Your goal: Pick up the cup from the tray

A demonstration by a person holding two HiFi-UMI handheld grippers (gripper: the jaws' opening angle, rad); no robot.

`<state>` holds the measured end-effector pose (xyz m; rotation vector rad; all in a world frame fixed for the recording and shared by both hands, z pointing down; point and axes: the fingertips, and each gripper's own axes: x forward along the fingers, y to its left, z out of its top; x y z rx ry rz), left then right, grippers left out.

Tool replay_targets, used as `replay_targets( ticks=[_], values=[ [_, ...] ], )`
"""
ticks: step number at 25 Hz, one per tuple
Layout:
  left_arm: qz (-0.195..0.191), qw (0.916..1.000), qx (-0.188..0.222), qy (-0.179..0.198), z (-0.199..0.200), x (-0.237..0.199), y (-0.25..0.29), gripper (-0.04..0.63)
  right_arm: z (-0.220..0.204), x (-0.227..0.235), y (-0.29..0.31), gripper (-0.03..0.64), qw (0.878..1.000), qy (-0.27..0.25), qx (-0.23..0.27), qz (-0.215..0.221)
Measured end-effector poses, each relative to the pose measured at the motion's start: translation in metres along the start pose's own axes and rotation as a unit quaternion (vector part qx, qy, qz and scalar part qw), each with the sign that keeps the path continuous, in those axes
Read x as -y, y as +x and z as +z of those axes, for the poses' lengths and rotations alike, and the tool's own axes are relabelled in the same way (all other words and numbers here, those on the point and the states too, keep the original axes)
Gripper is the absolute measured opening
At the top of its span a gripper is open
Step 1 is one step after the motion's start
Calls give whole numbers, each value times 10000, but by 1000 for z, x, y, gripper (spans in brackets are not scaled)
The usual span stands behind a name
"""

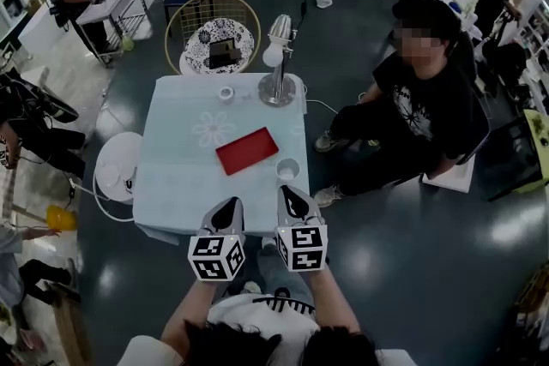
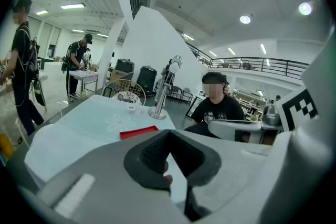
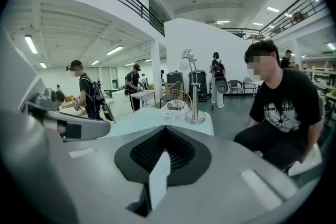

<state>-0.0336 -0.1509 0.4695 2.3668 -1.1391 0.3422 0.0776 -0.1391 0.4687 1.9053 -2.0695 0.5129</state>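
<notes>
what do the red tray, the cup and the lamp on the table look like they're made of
Red tray: probably plastic, flat even red with a dull sheen. Cup: pale and whitish, plastic or paper; too small to tell. Lamp: likely metal, silver stem and round base catching bright highlights.

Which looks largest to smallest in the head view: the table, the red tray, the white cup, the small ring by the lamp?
1. table
2. red tray
3. white cup
4. small ring
The cup sits nearer the camera, so its lead over the ring is unsure.

Right gripper [image 3: 164,153] closed, lamp [image 3: 193,89] on table [image 3: 149,119]
</notes>
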Motion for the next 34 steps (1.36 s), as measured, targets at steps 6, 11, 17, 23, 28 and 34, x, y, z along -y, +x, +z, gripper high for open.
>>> replay_targets(
  ticks=[6, 11, 17, 23, 28, 34],
  values=[
    [-163, 9996, 176, 127, 4, 10, -26, 0, -1, -31, -19, 20, 10000, -25, 67, 50],
    [-190, 9992, 290, 199, 5, 13, -46, 0, -3, -54, -30, 20, 9999, -59, 70, 119],
    [-146, 9990, 367, 192, 3, 19, -62, 0, -6, -60, -43, 20, 9999, -58, 88, 80],
    [-188, 9984, 484, 216, -5, 27, -80, 0, -16, -66, -61, 20, 9999, -97, 89, 31],
    [-196, 9981, 537, 224, -4, 29, -86, 0, -16, -65, -68, 20, 9998, -165, 84, -34],
    [-147, 9976, 525, 427, -8, 19, -93, 0, -17, -77, -67, 20, 9998, -187, 87, -30]
  ],
)
